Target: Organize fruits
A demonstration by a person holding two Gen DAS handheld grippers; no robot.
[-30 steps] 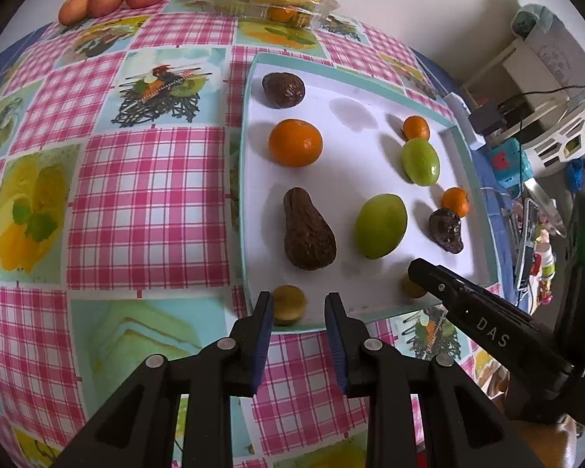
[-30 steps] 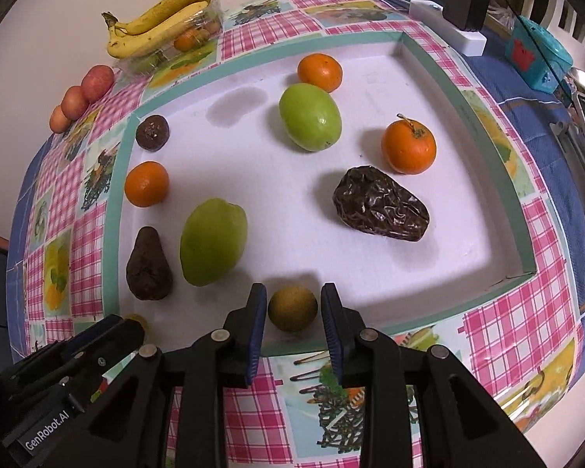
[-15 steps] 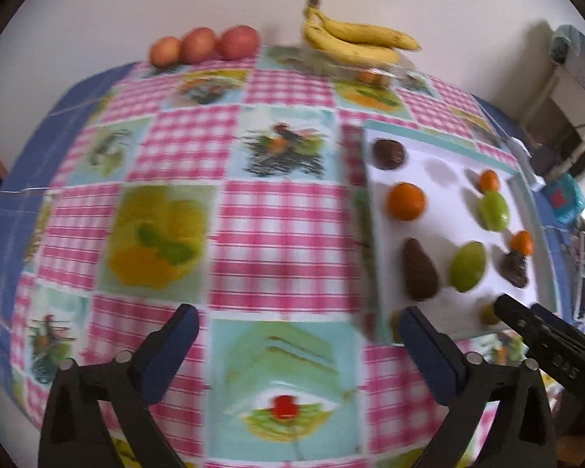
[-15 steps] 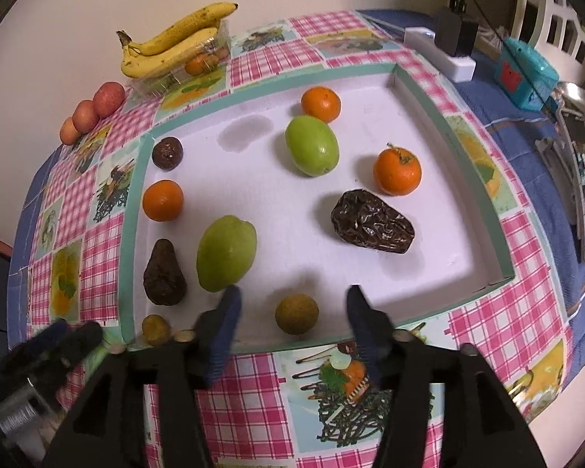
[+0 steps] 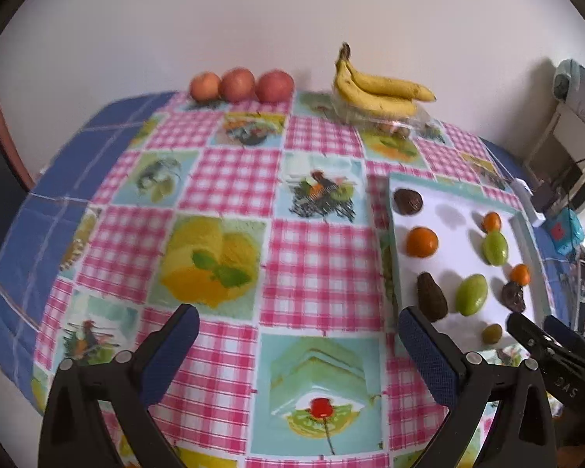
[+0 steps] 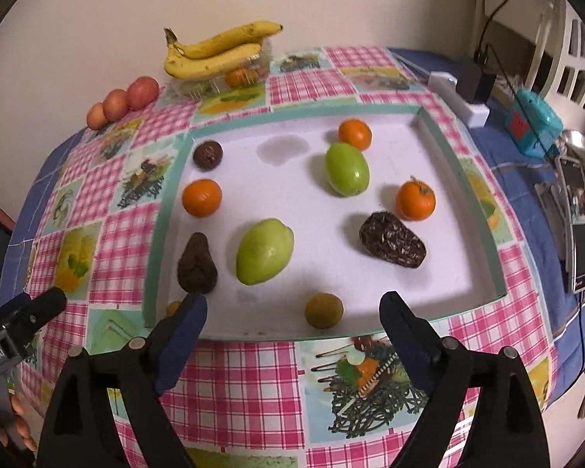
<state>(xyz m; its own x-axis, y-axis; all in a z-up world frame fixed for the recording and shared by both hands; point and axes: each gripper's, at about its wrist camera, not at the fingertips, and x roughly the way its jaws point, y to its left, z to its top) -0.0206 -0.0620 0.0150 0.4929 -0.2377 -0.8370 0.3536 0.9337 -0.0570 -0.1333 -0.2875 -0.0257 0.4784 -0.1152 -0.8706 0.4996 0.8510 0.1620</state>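
A white tray with a teal rim (image 6: 163, 214) holds two green fruits (image 6: 265, 251), three oranges (image 6: 201, 197), a dark avocado (image 6: 197, 265), a wrinkled dark fruit (image 6: 392, 240) and a small brownish round fruit (image 6: 323, 310). My right gripper (image 6: 292, 302) hangs over the tray's near edge with its jaws opening. The small round fruit lies between the fingertips, untouched. My left gripper (image 5: 296, 314) stands wide open over the checked tablecloth, left of the tray (image 5: 526, 234), with nothing in it.
Bananas (image 6: 214, 52) on a clear plastic box and three reddish fruits (image 6: 124, 99) sit at the back by the wall. A power strip with a charger (image 6: 460, 89), a teal box (image 6: 534, 124) and a phone (image 6: 579, 230) lie right of the tray.
Both grippers went from shut to wide open and lifted back from the tray's near edge. The left one swung left, over the tablecloth.
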